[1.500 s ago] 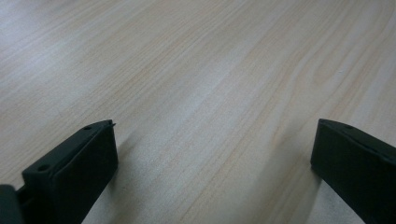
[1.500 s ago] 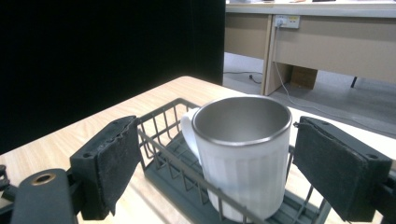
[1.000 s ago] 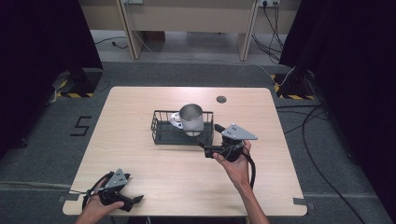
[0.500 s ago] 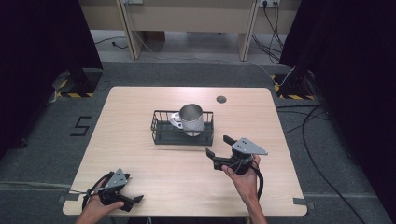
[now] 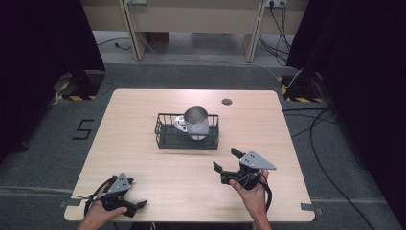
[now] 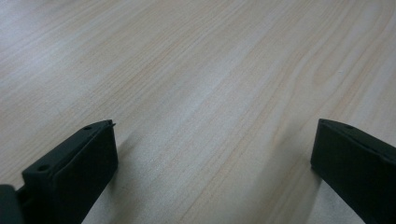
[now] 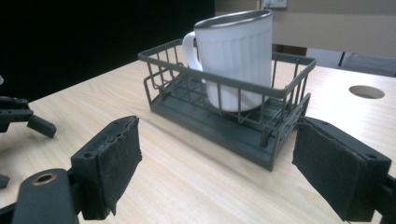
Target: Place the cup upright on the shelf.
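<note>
Since the earlier frames the right gripper [image 5: 226, 159] has drawn back from the wire basket [image 5: 186, 143] towards the person and now hovers near its front right corner, jaws released and wide apart with nothing between them; the left gripper [image 5: 135, 206], well to the basket's front left, has stayed put, equally open and empty. The metal mug [image 5: 197, 122] stands upright inside the basket. The basket sits on a pale wooden table [image 5: 143, 158] with a round hole [image 5: 227, 101] behind it, grey carpet and black curtains around, and a "5" [image 5: 82, 129] marked on the floor to its left.

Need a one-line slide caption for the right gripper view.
White mug upright in grey wire basket on wooden table, framed by the open right tool.
</note>
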{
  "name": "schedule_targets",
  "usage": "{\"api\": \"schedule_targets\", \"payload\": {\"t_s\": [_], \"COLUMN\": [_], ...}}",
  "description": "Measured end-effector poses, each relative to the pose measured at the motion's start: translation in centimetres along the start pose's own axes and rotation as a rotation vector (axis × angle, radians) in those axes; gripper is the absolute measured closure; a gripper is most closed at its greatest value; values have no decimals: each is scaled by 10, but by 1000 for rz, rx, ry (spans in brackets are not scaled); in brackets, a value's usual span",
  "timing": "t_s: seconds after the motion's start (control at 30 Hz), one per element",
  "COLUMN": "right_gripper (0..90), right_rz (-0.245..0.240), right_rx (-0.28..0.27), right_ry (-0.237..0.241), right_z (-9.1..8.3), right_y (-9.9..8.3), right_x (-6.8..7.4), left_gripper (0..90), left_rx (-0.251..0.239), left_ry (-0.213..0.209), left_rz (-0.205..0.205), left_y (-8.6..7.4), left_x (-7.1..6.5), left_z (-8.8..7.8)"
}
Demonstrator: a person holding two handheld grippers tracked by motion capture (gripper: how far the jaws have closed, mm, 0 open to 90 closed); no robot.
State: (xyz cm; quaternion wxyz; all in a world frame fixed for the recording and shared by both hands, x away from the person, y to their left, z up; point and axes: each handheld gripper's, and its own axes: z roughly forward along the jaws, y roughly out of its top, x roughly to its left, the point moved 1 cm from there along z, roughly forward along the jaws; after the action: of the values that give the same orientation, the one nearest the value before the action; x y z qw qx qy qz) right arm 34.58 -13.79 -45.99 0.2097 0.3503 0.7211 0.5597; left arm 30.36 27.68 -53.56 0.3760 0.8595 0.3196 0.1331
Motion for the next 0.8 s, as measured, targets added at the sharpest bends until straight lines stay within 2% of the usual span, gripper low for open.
{"api": "schedule_targets", "payload": {"t_s": [0.53, 0.8], "right_gripper": [151, 150], "right_rz": [-23, -12], "right_rx": [48, 70], "right_ry": [17, 18], "right_z": [-7, -12], "right_y": [-18, -29], "right_x": [12, 13], "left_gripper": [0, 0], "left_rx": [0, 1], "left_ry": [0, -1], "left_rz": [0, 1], "left_y": [0, 0], "left_x": [0, 0], "left_z": [0, 0]}}
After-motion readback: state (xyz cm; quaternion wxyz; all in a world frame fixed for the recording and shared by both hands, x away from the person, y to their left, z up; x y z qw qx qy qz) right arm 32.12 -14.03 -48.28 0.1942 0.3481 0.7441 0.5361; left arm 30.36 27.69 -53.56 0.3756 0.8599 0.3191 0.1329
